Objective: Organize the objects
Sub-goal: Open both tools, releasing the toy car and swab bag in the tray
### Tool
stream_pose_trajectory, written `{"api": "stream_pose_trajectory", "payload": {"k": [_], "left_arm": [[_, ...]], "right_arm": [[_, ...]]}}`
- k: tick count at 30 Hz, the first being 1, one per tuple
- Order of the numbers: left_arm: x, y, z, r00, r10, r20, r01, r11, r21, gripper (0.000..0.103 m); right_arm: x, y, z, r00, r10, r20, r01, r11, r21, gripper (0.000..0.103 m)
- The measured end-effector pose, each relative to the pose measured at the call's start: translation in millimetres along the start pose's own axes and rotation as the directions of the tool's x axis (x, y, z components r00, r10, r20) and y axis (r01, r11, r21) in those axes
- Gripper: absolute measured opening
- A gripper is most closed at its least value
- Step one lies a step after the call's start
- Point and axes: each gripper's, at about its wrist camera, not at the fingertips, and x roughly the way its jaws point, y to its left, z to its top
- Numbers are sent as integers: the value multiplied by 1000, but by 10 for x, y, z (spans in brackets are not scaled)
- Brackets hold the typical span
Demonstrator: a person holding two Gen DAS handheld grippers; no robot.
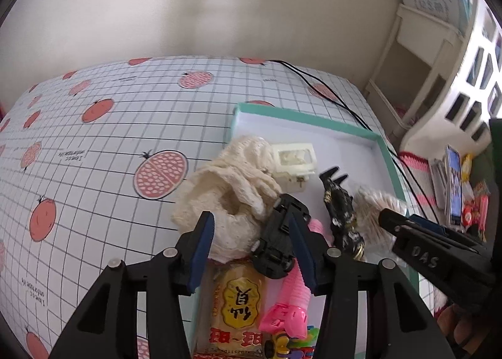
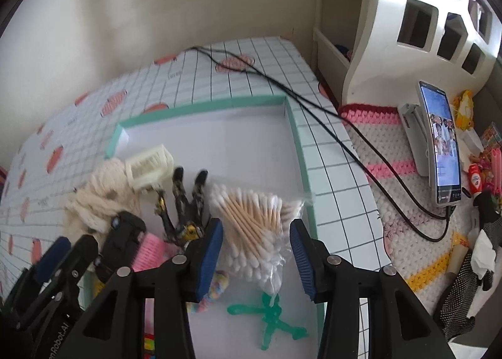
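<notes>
Teal tray (image 2: 299,139) w/ swab bag (image 2: 254,221), toys

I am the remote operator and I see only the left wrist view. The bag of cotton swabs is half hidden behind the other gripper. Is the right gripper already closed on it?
Observer: No. In the right wrist view the right gripper is open, and the bag of cotton swabs lies between its fingers, not clamped.
Operator: Is anything in the box near that bag which I do not see?
Observer: Yes, a green plastic figure lies on the white floor of the box, just in front of the bag.
Operator: What is right of the table?
Observer: A phone stands upright on a crocheted mat, with a black cable plugged into it.
</notes>
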Motion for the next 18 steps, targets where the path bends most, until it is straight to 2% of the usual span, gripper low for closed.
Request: {"api": "stream_pose_trajectory", "payload": {"k": [10,18], "left_arm": [[-12,160,44,999,42,10,-41,997,-67,55],[7,260,30,996,86,-13,-87,991,-105,55]], "right_arm": [[-1,102,-4,999,41,16,-41,999,-36,68],[39,174,-45,999,51,8,-50,996,-75,77]]}}
